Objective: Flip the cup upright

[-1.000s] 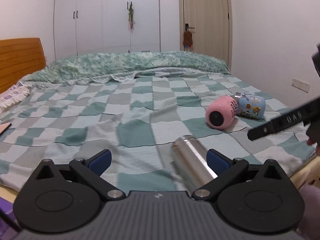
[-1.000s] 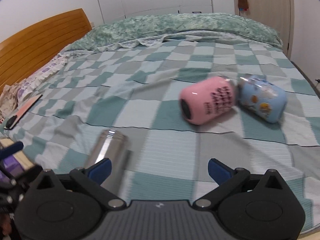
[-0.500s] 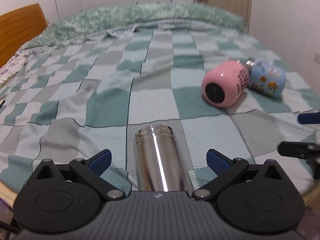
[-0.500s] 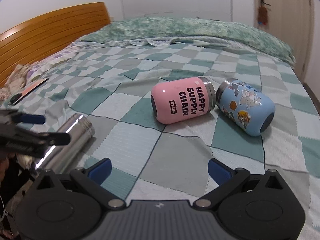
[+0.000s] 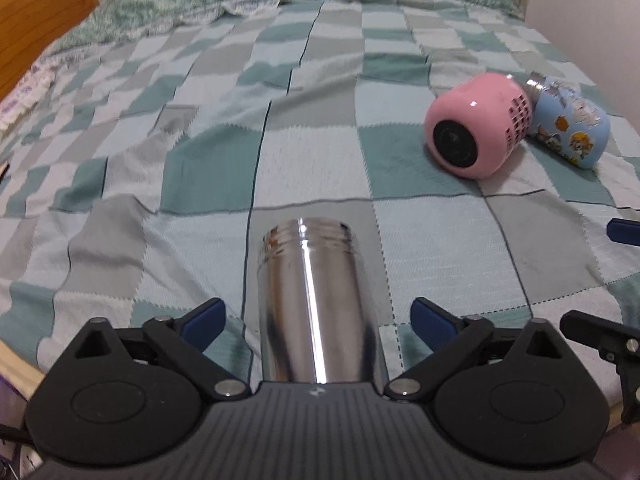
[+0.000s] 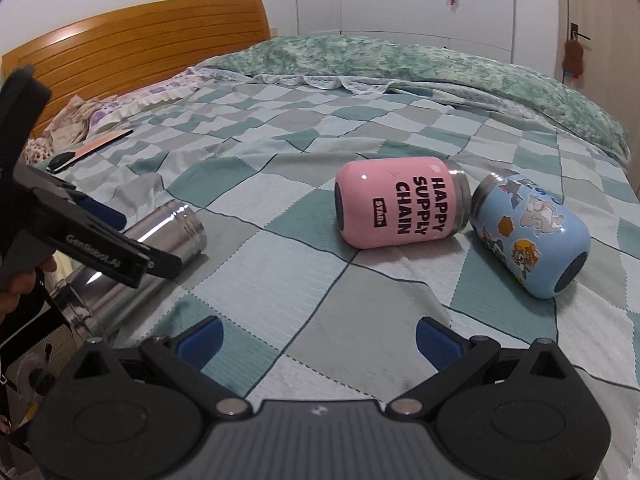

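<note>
A steel cup [image 5: 316, 304] lies on its side on the checked bedspread, mouth away from me. My left gripper [image 5: 318, 320] is open with the cup's body between its blue pads, not touching. The cup also shows in the right wrist view [image 6: 160, 240], with the left gripper's finger over it. A pink cup [image 6: 400, 208] and a blue cartoon cup [image 6: 528, 232] lie on their sides, mouths touching; both also show in the left wrist view, pink cup [image 5: 476, 128] and blue cup [image 5: 568, 124]. My right gripper [image 6: 318, 340] is open and empty, short of the pink cup.
The bed's near edge runs just under both grippers. A wooden headboard [image 6: 140, 44] stands at the left. Folded green bedding [image 6: 400, 60] lies along the far side. A flat pink item [image 6: 92, 148] rests on the bed's left part.
My left gripper has moved forward and down so the steel cup sits between its open jaws. My right gripper has swung left and closer toward the pink cup.
</note>
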The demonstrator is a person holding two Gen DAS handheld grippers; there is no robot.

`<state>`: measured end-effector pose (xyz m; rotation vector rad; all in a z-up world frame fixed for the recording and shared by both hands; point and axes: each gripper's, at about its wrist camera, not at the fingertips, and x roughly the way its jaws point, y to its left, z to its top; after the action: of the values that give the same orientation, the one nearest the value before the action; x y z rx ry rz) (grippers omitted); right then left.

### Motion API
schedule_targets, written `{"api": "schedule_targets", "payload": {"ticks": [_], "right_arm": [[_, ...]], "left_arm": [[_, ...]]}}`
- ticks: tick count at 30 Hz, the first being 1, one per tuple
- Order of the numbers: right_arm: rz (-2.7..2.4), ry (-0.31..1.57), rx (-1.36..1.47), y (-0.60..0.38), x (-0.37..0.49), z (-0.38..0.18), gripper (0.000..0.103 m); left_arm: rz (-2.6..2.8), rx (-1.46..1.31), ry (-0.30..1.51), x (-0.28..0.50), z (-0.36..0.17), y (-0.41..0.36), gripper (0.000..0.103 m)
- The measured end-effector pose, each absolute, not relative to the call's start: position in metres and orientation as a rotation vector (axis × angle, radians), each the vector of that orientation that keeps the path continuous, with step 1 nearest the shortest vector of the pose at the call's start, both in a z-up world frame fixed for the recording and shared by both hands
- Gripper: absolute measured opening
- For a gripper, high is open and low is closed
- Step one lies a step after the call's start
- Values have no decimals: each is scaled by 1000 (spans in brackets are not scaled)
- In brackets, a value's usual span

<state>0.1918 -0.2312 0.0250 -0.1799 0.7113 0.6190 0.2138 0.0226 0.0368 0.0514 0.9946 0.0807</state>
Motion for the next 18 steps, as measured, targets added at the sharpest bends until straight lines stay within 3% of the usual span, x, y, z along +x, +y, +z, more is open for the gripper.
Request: {"api": "schedule_targets", "payload": {"ticks": [2,10,18], "right_arm": [[621,712,-177,-231,191,25,103],[617,703,-166,-230,185,28,103],[593,666,-104,-233,180,34,103]], "left_arm": [[85,13,1037,218,31,27,66],[42,-31,905,200,55,38,65],[62,-62,579,182,113,55,63]]}}
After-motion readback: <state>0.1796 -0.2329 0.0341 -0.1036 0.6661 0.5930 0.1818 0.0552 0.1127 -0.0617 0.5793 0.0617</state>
